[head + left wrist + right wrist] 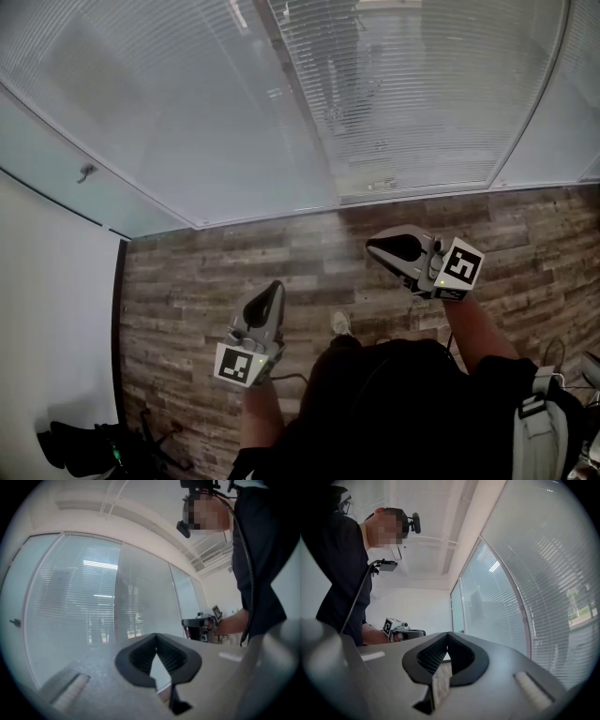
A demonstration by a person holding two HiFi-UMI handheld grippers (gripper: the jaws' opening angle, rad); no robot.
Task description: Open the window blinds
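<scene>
Two grey hand-held tools, left tool (275, 286) and right tool (371, 246), ribbed black jaws closed tip to tip on nothing, face white horizontal-slat blinds (412, 94) hanging lowered, seemingly behind glass panes (187, 122), beyond a wood-plank floor (234, 262).

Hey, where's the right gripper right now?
In the head view, the right gripper is right of centre above the wood floor, just below the foot of the window blinds, with the left gripper lower to its left.
</scene>
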